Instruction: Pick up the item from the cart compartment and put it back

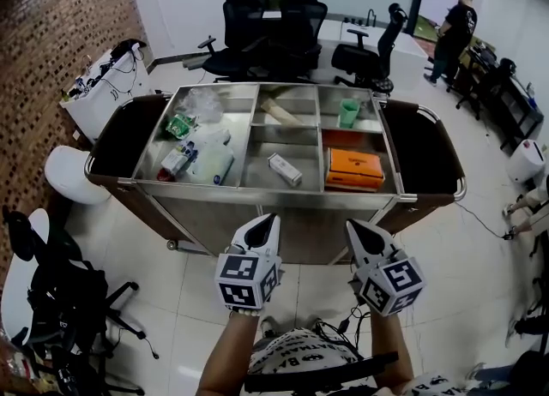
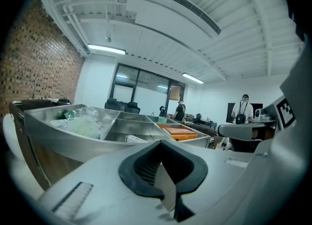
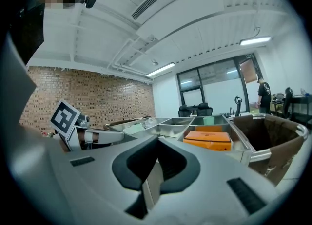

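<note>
Left gripper (image 1: 271, 221) and right gripper (image 1: 353, 227) hover just short of the cart (image 1: 214, 214), both with jaws together on nothing. That small white carton (image 1: 285, 169) lies alone in the middle front compartment. It looks like light, stiff card, easily crushed, so I'd pinch it gently across its narrow sides, mid-length.

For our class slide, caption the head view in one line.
Left gripper and right gripper, both shut, face a steel cart holding an orange box, green cup and small carton.
</note>
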Demonstrator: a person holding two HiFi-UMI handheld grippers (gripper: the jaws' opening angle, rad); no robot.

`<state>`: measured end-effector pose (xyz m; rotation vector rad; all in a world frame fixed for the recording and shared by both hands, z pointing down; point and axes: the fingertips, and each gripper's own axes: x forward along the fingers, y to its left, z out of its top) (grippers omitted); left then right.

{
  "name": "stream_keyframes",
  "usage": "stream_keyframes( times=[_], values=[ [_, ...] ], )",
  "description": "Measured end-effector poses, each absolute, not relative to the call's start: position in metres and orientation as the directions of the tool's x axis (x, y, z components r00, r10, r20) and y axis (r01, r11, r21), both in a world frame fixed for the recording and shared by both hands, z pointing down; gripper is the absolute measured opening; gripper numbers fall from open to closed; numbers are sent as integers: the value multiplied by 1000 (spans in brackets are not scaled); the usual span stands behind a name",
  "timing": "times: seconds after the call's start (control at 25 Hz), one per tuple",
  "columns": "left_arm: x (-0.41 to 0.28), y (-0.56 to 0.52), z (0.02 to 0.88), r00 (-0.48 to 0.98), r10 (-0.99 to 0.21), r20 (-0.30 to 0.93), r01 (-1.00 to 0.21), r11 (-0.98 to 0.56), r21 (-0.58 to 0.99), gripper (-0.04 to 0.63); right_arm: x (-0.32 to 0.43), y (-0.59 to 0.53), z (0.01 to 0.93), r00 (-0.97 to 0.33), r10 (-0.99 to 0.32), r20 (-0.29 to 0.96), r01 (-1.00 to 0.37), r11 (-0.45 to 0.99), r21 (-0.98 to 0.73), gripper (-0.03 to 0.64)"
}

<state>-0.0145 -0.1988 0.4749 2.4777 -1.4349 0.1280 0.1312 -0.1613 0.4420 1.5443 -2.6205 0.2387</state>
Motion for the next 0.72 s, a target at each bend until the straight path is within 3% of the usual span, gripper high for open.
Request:
stream_keyframes(
  times=[0.72],
  values=[
    [-10, -194, 468, 509, -838, 196, -859, -480, 179, 0, 130, -156, 437, -489, -858, 154, -872, 485, -68, 0]
  ],
)
